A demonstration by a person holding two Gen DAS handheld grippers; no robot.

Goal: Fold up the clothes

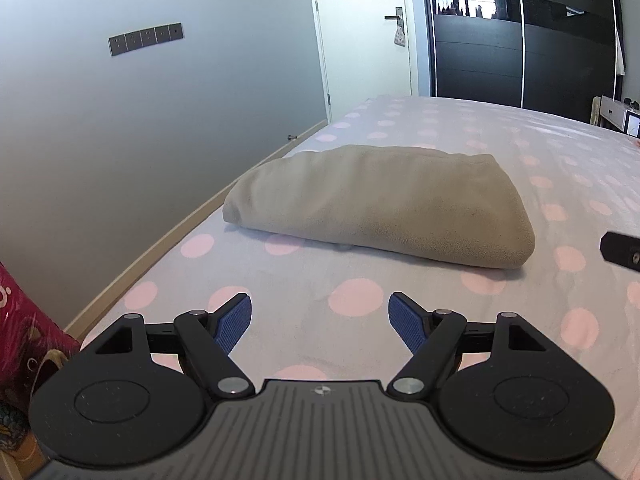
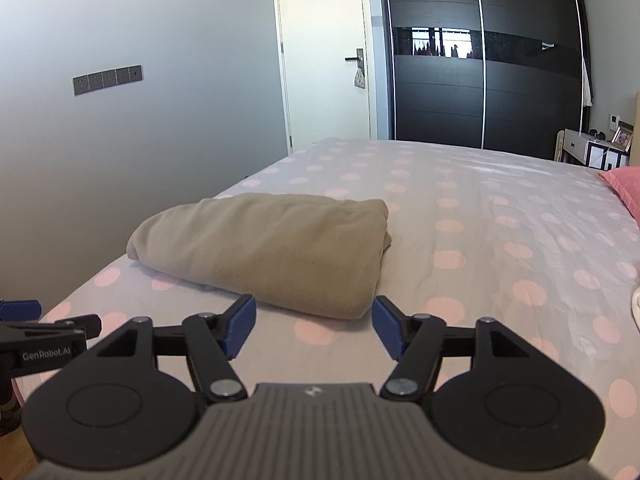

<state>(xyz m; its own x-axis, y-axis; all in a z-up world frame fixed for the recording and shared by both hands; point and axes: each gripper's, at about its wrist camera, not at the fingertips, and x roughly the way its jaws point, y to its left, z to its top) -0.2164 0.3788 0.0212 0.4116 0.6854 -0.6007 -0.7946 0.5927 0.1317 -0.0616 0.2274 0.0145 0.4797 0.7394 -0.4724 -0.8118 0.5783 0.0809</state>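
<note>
Both grippers, left gripper [image 1: 320,316] and right gripper [image 2: 314,320], spread apart and empty over the bed.
One folded beige garment [image 1: 380,204] lies on the polka-dot bedsheet [image 1: 520,152] just ahead of the two claws, untouched; one pink pillow [image 2: 624,188] sits far right.

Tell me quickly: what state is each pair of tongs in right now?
Left tongs: open, holding nothing.
Right tongs: open, holding nothing; the folded beige garment lies just ahead.

2 wrist views low over the bed [image 1: 400,280], facing the wardrobe [image 1: 520,40], both near the folded cloth [image 2: 272,248]
</note>
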